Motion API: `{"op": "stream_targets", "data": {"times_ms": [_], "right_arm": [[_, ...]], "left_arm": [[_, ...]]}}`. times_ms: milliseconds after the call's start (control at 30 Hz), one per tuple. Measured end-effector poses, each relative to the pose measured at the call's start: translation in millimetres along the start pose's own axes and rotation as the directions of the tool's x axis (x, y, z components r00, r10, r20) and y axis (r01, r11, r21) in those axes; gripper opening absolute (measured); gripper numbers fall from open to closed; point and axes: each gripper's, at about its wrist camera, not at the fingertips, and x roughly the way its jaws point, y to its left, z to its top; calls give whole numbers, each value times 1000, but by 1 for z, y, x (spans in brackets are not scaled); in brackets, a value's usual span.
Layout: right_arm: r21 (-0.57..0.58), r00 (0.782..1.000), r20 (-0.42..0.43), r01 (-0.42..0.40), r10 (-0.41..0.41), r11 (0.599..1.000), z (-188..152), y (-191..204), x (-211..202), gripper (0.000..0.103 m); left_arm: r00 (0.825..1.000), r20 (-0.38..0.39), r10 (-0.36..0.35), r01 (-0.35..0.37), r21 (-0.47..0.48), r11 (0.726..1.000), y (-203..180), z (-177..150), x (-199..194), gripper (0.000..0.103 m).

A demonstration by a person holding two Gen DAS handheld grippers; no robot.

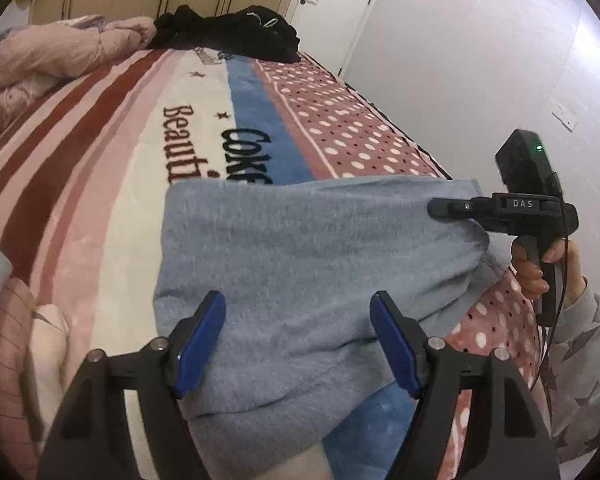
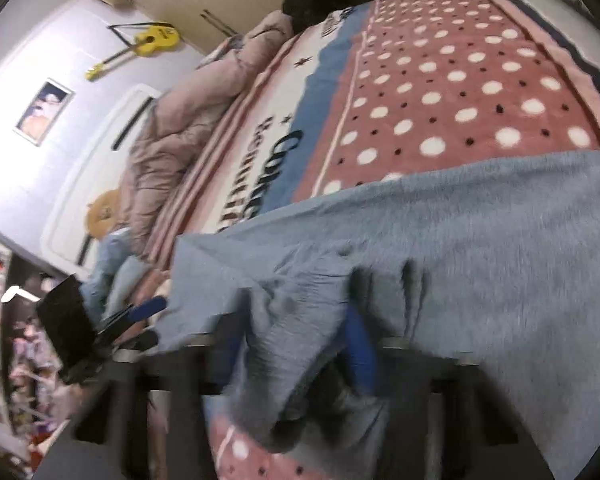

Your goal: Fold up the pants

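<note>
Blanket (image 1: 340, 128) beyond pants (image 1: 300, 248) open; black clothes (image 1: 236, 32) (far end)

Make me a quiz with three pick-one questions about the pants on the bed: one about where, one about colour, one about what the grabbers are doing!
1. Where do the pants lie?
A. on the bed blanket
B. on the floor
C. in a basket

2. What colour are they?
A. black
B. grey-blue
C. yellow

3. What is the right gripper doing?
A. hanging open
B. lying on the bed
C. pinching the pants' edge

Answers: 1 A, patterned blanket shows around them. 2 B, soft grey-blue fabric. 3 C, cloth bunches between its fingers, while the left gripper stands open above the pants.
</note>
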Motion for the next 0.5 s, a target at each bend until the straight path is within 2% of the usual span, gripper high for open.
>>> {"op": "stream_targets", "data": {"times_ms": [67, 133, 233, 300, 367, 467, 500], "right_arm": [[-64, 995, 95, 28, -22, 998, -1, 14, -11, 18], [-86, 989, 146, 46, -33, 995, 1, 20, -16, 18], [-84, 980, 169, 117, -102, 990, 8, 21, -9, 18], [-97, 975, 138, 191, -177, 977, 11, 17, 4, 21], [-97, 964, 105, 254, -244, 962, 11, 14, 13, 31], [-36, 970, 120, 215, -210, 976, 10, 6, -8, 47], [-20, 972, 133, 200, -196, 980, 6, 3, -19, 55]], "left_arm": [[1000, -14, -3, 3, 1, 1000, 0, -3, 6, 71], [1000, -15, -2, 2, 17, 1000, 0, -6, 10, 71], [1000, -29, -10, 11, 32, 999, -3, -10, 13, 71], [999, -45, 5, -3, 47, 999, -5, -12, 16, 71], [999, -44, 3, -2, 45, 999, -3, -13, 16, 71], [999, -36, -5, 6, 27, 1000, -1, -12, 9, 71], [1000, -26, -9, 10, 23, 1000, -1, -12, 4, 71]]}}
